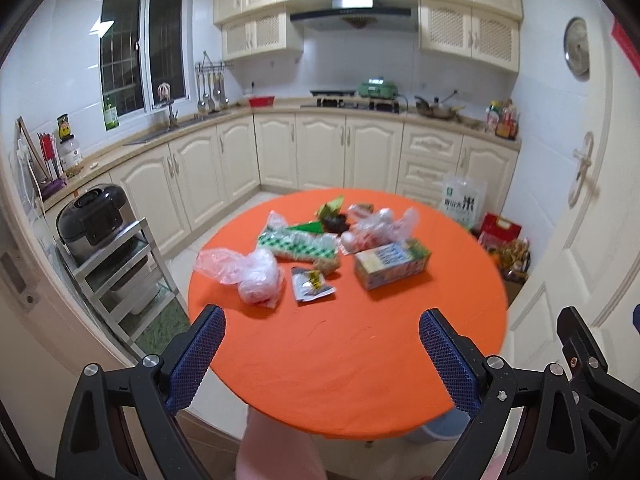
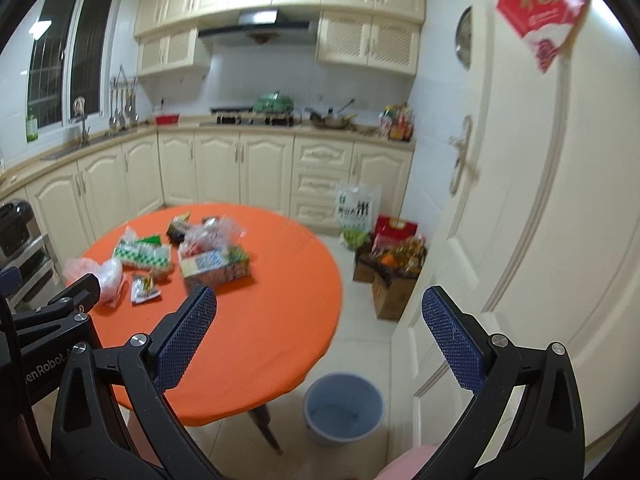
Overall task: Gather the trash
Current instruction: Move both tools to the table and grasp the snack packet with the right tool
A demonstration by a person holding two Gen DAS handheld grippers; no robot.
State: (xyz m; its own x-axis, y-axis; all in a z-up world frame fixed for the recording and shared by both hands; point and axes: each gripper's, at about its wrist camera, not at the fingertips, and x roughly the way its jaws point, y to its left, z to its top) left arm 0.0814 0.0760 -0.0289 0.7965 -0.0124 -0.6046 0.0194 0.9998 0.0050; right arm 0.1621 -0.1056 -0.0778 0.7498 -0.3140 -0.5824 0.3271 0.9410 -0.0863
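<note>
You are facing a round table with a bright orange cloth (image 1: 360,360) in a cream-cabinet kitchen with white tile walls and a pale tiled floor. The trash sits in a cluster on the table's far half: a crumpled clear plastic bag (image 1: 248,270) at the left edge, a green-and-white checked wrapper (image 1: 298,242) behind it, a small torn silver sachet (image 1: 310,284) in front, a colourful cardboard carton (image 1: 392,264) to the right, and more clear film (image 1: 378,228) beyond the carton. Print on these is too blurred to read. A grey-blue round plastic bin (image 2: 343,408) stands on the floor beside the table's near right edge. Your left gripper (image 1: 322,356) hangs over the table's near side, jaws spread wide, holding nothing. Your right gripper (image 2: 318,332) is likewise spread and empty, past the table's right edge above the bin. A red paper hanging (image 2: 540,4) with gold characters marks the white door (image 2: 560,200).
</note>
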